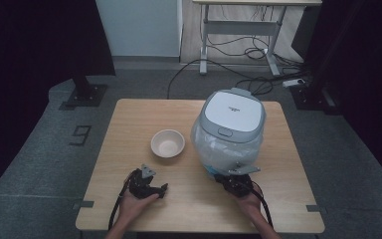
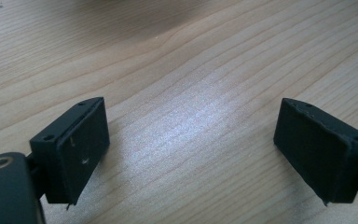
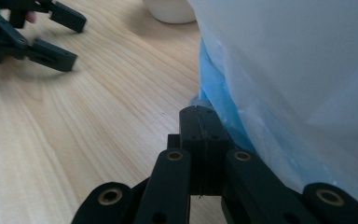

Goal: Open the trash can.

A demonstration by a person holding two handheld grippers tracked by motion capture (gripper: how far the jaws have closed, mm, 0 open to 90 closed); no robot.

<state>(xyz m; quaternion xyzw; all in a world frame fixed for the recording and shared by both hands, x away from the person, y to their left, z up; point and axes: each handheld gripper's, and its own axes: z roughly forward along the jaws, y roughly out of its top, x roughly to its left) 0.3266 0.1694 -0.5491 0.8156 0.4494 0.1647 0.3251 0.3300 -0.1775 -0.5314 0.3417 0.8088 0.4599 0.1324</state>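
Jaws apart left [image 2: 191,154], together right [image 3: 199,140]

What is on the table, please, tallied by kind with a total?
Bowl: 1
Rice cooker in a plastic bag: 1
Hand-held grippers: 2, the left hand-held gripper and the right hand-held gripper
Total: 4

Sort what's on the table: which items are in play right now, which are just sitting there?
In play:
- white rice cooker wrapped in clear plastic bag
- right gripper, jaws shut, tip at the cooker's bag
- left gripper, jaws open over bare wood

Just sitting:
- cream round bowl, empty, left of the cooker
- light wooden table
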